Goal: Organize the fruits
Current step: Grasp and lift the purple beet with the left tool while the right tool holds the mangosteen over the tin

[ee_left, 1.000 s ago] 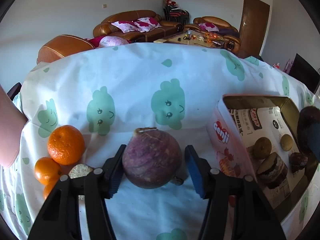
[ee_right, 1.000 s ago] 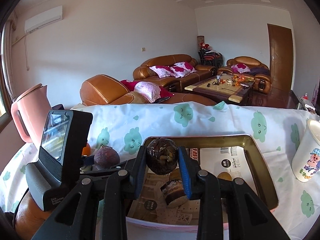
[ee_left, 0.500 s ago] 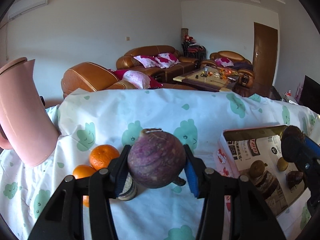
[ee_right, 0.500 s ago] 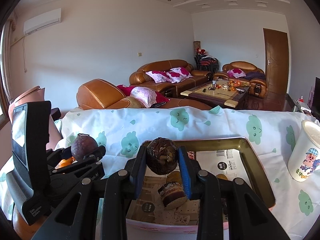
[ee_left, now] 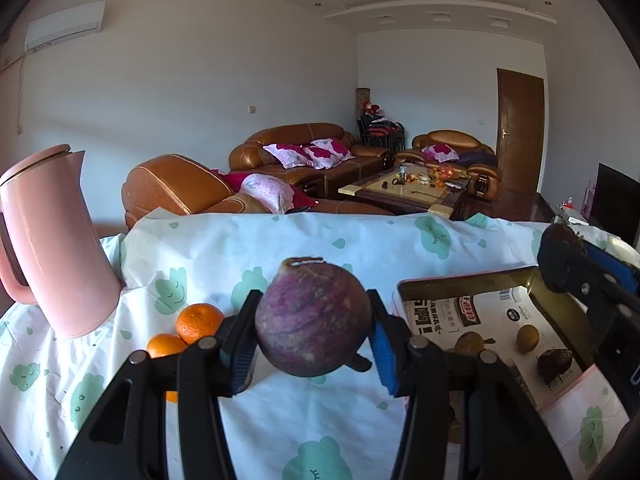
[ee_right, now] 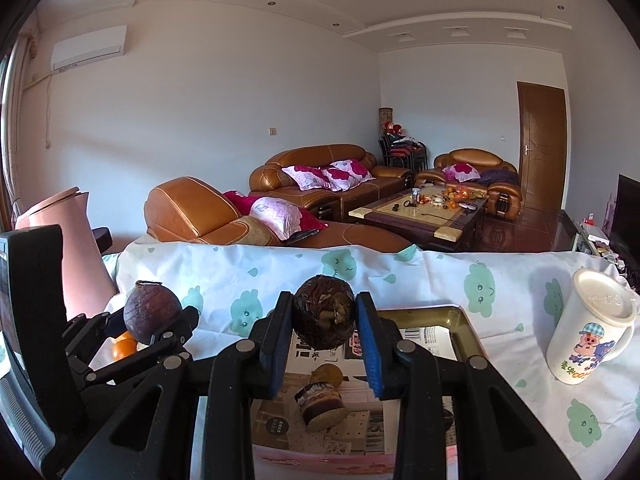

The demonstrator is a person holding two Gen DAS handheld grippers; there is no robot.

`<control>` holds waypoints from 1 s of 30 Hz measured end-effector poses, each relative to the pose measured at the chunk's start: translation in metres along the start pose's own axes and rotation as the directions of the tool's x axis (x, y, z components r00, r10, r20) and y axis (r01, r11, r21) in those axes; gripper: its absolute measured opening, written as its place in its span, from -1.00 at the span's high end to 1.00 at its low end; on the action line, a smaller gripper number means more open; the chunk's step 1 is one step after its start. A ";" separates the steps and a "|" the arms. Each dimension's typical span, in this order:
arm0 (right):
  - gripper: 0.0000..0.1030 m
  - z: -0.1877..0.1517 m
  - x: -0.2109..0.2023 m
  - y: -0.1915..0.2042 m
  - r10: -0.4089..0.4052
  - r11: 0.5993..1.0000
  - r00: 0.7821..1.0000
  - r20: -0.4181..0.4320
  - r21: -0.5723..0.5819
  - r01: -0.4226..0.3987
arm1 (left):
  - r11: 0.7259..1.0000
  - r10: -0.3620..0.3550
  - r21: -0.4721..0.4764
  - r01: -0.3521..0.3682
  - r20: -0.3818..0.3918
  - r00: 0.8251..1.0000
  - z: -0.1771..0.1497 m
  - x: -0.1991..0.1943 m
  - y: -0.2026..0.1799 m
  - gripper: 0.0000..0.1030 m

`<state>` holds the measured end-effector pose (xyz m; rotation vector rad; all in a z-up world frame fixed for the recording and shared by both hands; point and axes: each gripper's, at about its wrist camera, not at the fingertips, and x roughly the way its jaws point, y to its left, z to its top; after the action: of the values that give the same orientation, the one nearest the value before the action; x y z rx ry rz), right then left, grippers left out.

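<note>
- The round purple fruit [ee_left: 314, 318] is squeezed tight in the left gripper [ee_left: 314, 334], up above the cloud-print cloth [ee_left: 280, 248].
- The gold tin box [ee_left: 460, 280] lies to its right.
- The right gripper [ee_right: 323, 322], pinching a dark wrinkly fruit [ee_right: 323, 318], hangs right over that box, so it is nearer.

The left tool [ee_left: 313, 340] is a matte black plastic frame of two triangular cut-out arms, with round silver screws at the joints and ribbed blue pads [ee_left: 380, 354] lining its fingers. The right tool [ee_right: 324, 344] has the same black arms, silver screws and blue pads [ee_right: 370, 354].
</note>
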<state>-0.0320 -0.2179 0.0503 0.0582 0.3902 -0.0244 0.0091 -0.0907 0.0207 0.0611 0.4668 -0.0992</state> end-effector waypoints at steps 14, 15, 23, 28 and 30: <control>0.35 -0.002 -0.008 -0.049 -0.054 0.997 0.999 -0.007 0.049 0.054 | 0.998 -0.054 0.044 0.052 0.040 0.998 -0.002 -0.020 -0.027 0.00; 0.35 -0.002 -0.009 -0.052 -0.054 0.997 0.999 -0.005 0.052 0.055 | 0.997 -0.057 0.044 0.056 0.040 0.998 -0.002 -0.021 -0.029 0.00; 0.35 0.000 -0.011 -0.055 -0.075 0.996 0.997 0.000 0.041 0.075 | 0.993 -0.097 0.076 0.095 0.024 0.995 -0.003 -0.019 -0.056 0.00; 0.35 0.000 -0.008 -0.067 -0.096 0.992 0.995 -0.015 0.078 0.097 | 0.989 -0.126 0.077 0.127 -0.021 0.992 0.001 -0.006 -0.077 0.00; 0.35 0.000 -0.008 -0.074 -0.108 0.990 0.994 -0.017 0.094 0.109 | 0.986 -0.138 0.085 0.141 -0.044 0.989 0.001 0.000 -0.086 0.00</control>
<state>-0.0416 -0.2917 0.0497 0.1309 0.4037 -0.1499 0.0002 -0.1757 0.0181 0.1165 0.5043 -0.2565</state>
